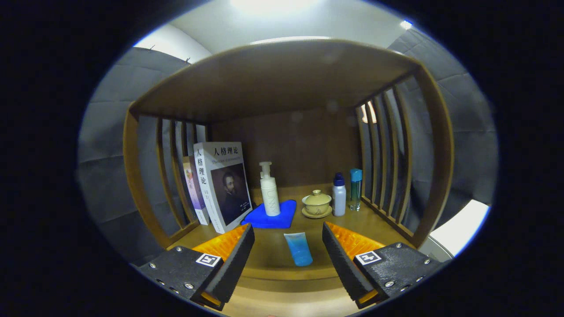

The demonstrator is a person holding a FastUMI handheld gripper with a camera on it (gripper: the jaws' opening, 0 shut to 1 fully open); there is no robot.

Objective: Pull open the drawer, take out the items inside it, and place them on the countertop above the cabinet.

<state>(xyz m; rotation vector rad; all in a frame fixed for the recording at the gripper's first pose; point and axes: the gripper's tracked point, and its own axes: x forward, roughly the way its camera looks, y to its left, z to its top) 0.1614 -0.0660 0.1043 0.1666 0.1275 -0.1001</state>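
wooden tabletop of a slatted cabinet, set with books, bottles and a tea cup

two books stand upright at the left against the slatted side: a large white book with a portrait cover, and a thinner book just behind it. a blue cloth lies near the middle, touching the white book's foot, with a white pump bottle standing on it. to the right sits a lidded tea cup on its saucer, then a white bottle with a blue cap and a clear teal-capped bottle, side by side near the right slats. a blue tube lies flat toward the front edge, between the wide-apart jaws of the gripper.
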